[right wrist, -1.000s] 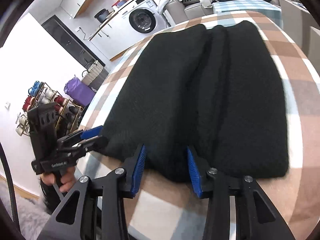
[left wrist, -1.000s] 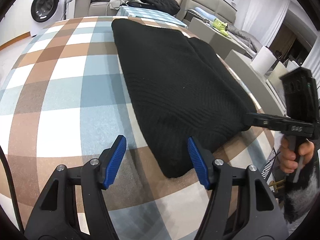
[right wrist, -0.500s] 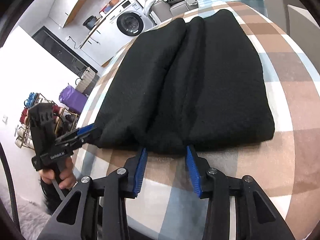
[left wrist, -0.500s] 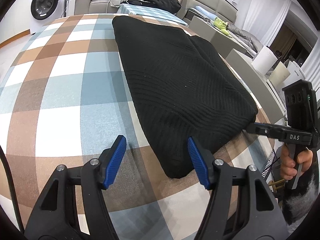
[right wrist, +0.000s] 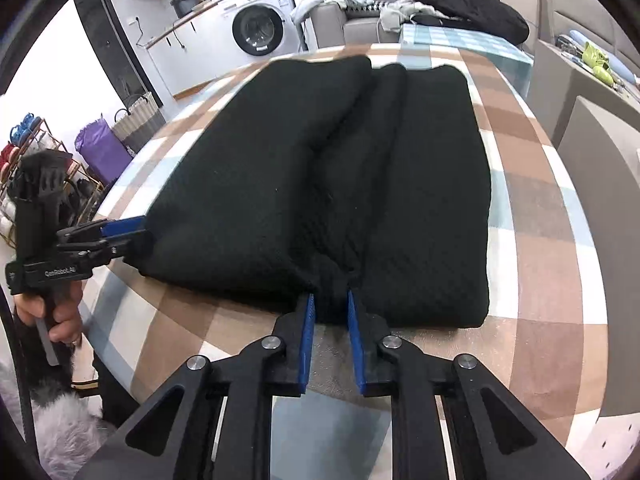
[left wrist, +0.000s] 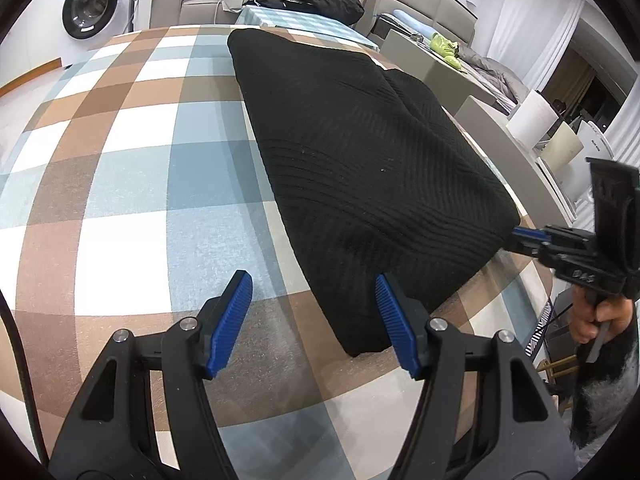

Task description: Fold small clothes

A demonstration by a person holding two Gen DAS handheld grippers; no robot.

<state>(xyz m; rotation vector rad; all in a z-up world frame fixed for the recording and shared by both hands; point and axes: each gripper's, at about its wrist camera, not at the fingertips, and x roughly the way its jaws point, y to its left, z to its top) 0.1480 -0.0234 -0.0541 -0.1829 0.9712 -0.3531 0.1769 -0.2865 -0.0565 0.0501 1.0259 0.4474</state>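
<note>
Pinching the near hem of the black knit sweater (right wrist: 340, 184) on the checked counter (left wrist: 120, 184), the right gripper (right wrist: 329, 312) has just been closing, while the left gripper (left wrist: 312, 312), fingers spread, straddles its near-left corner and likely must close before lifting.

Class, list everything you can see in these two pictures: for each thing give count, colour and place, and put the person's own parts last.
Sweater: one, black, folded on the tablecloth.
Tablecloth: one, brown, blue and white check, covering the table.
Washing machine: one, white, back left.
Sofa: one, grey, behind the table, clothes piled on it.
Paper roll: one, white, right of the table.
Purple bag: one, left, on the floor.
Left gripper: black, blue pads, open at the sweater's near left corner.
Right gripper: jaws just closing, the sweater's near edge between them.
</note>
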